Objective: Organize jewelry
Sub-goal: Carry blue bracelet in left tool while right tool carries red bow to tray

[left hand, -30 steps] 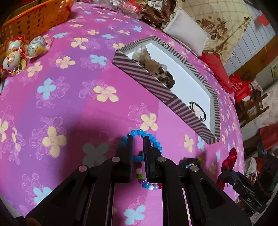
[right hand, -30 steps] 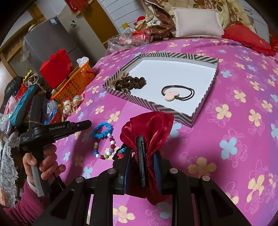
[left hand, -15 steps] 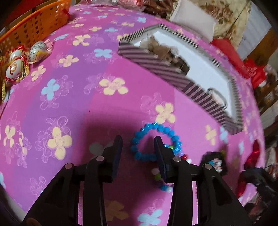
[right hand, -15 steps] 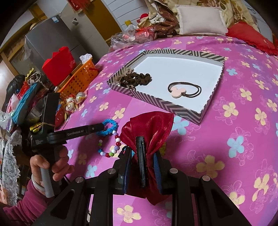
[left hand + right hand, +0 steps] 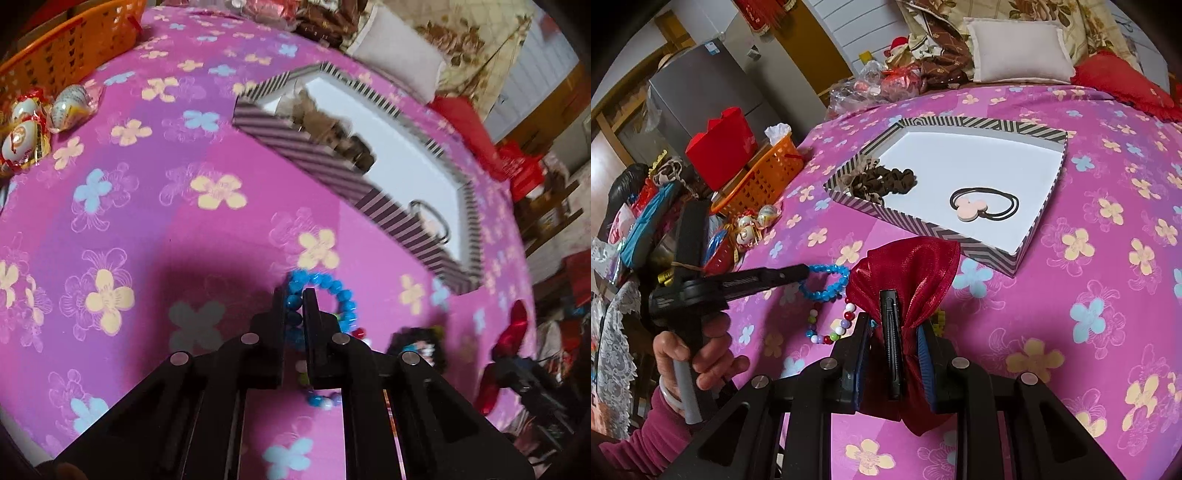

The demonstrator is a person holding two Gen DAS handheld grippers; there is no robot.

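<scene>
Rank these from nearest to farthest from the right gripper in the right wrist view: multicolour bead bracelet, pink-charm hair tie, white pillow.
From the right gripper, shut on the red bow:
1. Multicolour bead bracelet, on the bedspread just left of the jaws.
2. Pink-charm hair tie, inside the striped tray, ahead and slightly right.
3. White pillow, at the far edge of the bed, beyond the tray.

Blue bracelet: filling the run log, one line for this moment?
left gripper: shut on blue bracelet | right gripper: shut on red bow | striped tray: awaiting both

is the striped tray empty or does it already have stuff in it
Not empty. The black-and-white striped tray holds a brown scrunchie and a black hair tie with a pink charm; the rest is bare white.
</scene>
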